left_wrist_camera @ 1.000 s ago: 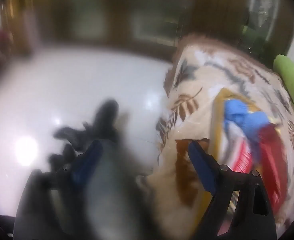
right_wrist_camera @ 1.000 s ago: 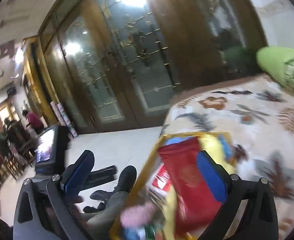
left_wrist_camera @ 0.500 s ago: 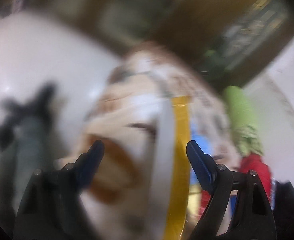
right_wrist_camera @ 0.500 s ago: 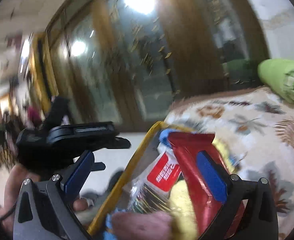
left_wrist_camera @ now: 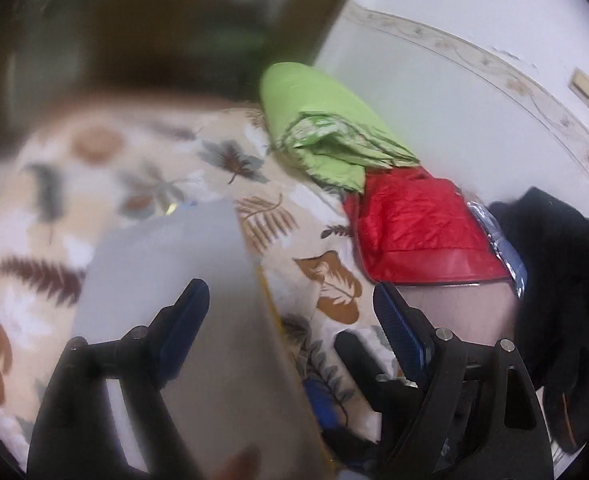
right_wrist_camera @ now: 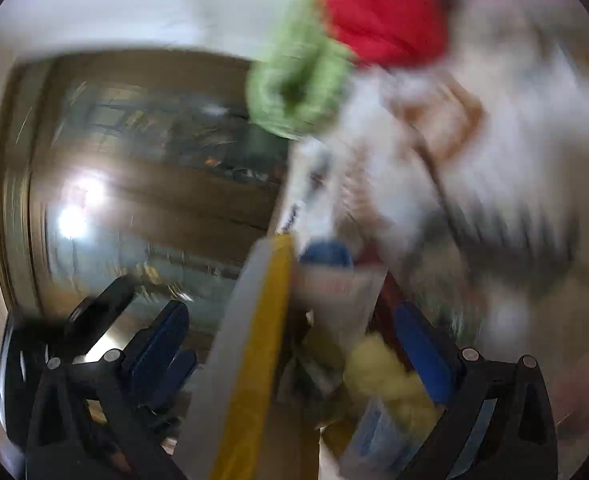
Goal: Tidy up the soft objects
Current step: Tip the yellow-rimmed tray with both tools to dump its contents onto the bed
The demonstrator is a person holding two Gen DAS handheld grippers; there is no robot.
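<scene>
My left gripper (left_wrist_camera: 290, 304) is open, held over a leaf-patterned blanket (left_wrist_camera: 142, 184) on a bed. A grey tray wall with a yellow rim (left_wrist_camera: 198, 300) stands close between its fingers, blurred. A green bundle (left_wrist_camera: 326, 136) and a red quilted piece (left_wrist_camera: 418, 232) lie at the far side. My right gripper (right_wrist_camera: 290, 320) is open above the same yellow-rimmed tray (right_wrist_camera: 258, 352), which holds a yellow soft item (right_wrist_camera: 378, 364) and blurred packets. The green bundle (right_wrist_camera: 294, 88) and red piece (right_wrist_camera: 382, 12) show at the top.
A black garment (left_wrist_camera: 554, 280) lies at the right by the white wall (left_wrist_camera: 434, 92). Dark wooden glass doors (right_wrist_camera: 134, 184) stand beyond the bed. The other gripper (right_wrist_camera: 74, 344) shows at the lower left of the right wrist view.
Both cameras have swung sharply from the floor and doors toward the bed. The tray has tilted and come close to both grippers. The green bundle and red piece have come into the left view.
</scene>
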